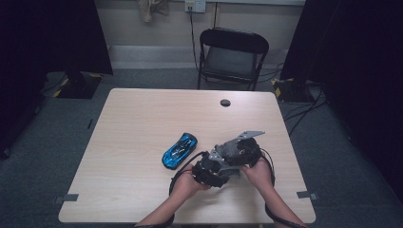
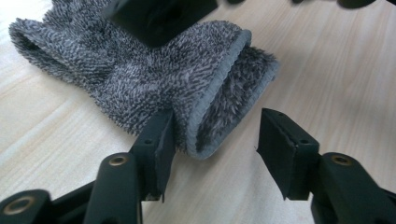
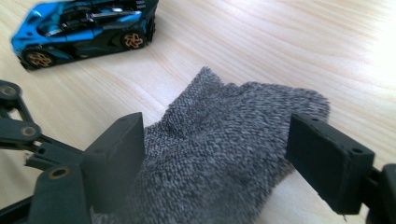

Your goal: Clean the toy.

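Left tool point(image 2: 212, 149) astride grey sock point(image 2: 154, 74)

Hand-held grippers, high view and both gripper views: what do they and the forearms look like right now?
Both are black. The left hand-held gripper has flat rectangular jaws on linkage arms with brass-coloured pivot pins. The right hand-held gripper has the same blocky jaws with small screw holes. In the high view a grey three-cornered plate tops one, black cables trail back, and the forearms are bare.

No readable text, no labels, no brands, no numbers, no signs
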Tool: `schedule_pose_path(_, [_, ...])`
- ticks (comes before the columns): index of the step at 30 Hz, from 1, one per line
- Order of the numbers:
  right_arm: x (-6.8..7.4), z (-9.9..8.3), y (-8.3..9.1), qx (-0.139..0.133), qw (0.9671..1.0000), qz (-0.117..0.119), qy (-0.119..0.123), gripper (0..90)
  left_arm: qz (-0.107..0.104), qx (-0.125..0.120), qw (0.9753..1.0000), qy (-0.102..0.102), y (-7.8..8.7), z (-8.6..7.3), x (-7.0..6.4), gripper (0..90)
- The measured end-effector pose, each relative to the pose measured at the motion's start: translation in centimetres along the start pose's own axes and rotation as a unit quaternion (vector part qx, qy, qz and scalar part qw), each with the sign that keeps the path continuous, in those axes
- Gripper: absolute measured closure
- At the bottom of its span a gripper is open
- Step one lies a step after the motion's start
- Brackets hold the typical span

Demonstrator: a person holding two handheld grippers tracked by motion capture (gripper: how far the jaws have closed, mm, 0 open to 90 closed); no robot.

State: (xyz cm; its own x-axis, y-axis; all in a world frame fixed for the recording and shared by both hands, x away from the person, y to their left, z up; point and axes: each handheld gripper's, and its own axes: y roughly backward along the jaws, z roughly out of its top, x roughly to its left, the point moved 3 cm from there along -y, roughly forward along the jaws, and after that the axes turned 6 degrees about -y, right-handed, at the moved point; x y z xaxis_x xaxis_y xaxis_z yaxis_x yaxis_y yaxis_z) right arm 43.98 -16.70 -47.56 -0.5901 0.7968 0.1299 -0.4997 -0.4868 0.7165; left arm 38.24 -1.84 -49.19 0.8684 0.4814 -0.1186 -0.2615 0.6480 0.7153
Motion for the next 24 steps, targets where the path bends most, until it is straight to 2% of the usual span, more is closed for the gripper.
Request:
schedule_pose_path(5, [0.3,-0.4,-1.8,0.007,0.9993,-0.038,0.003,19.9,0.033,-0.017,0.9993,0.010,2.1,-0.4,1.7,33.9])
schedule_pose_path(8, [0.4,-0.9,-2.5,0.006,0.9985,-0.054,0.001,20.0,0.055,-0.025,0.9981,-0.012,3.9,-0.5,3.2,26.1])
schedule_pose_path(9, [0.4,-1.0,-2.6,0.006,0.9986,-0.053,0.001,20.1,0.078,-0.028,0.9964,-0.020,5.0,-0.5,4.3,23.3])
schedule_pose_path(10, [0.4,-1.1,-2.8,0.009,0.9984,-0.055,0.005,20.3,0.093,-0.028,0.9951,-0.017,5.7,-0.5,5.3,22.4])
schedule_pose_path(11, [0.4,-1.2,-2.9,0.009,0.9984,-0.055,0.006,20.4,0.093,-0.028,0.9951,-0.017,5.7,-0.5,5.3,21.4])
schedule_pose_path(12, [0.4,-1.3,-2.9,0.009,0.9985,-0.053,0.008,20.4,0.121,-0.030,0.9922,-0.002,6.8,-0.7,6.9,21.0])
schedule_pose_path(13, [0.3,-1.3,-3.0,0.008,0.9985,-0.052,0.011,20.4,0.134,-0.025,0.9907,0.000,7.0,-0.8,7.6,20.7])
schedule_pose_path(14, [0.3,-1.4,-3.0,0.006,0.9986,-0.052,0.011,20.5,0.141,-0.020,0.9898,0.006,7.3,-1.0,8.2,19.6])
schedule_pose_path(16, [0.3,-1.5,-3.0,0.003,0.9987,-0.050,0.011,20.6,0.173,-0.005,0.9848,0.016,7.6,-1.4,10.0,18.1])
schedule_pose_path(19, [0.3,-1.7,-3.1,-0.002,0.9987,-0.050,0.012,20.5,0.191,0.006,0.9810,0.035,7.5,-1.7,11.3,16.7])
schedule_pose_path(20, [0.2,-1.7,-3.1,-0.002,0.9987,-0.049,0.013,20.5,0.195,0.010,0.9800,0.039,7.2,-1.8,11.8,16.7])
schedule_pose_path(22, [0.2,-1.8,-3.2,-0.005,0.9988,-0.046,0.014,20.5,0.192,0.014,0.9797,0.054,6.7,-1.8,12.4,17.0])
schedule_pose_path(24, [0.1,-1.9,-3.3,-0.009,0.9989,-0.044,0.012,20.4,0.192,0.018,0.9796,0.058,5.9,-1.9,12.7,17.0])
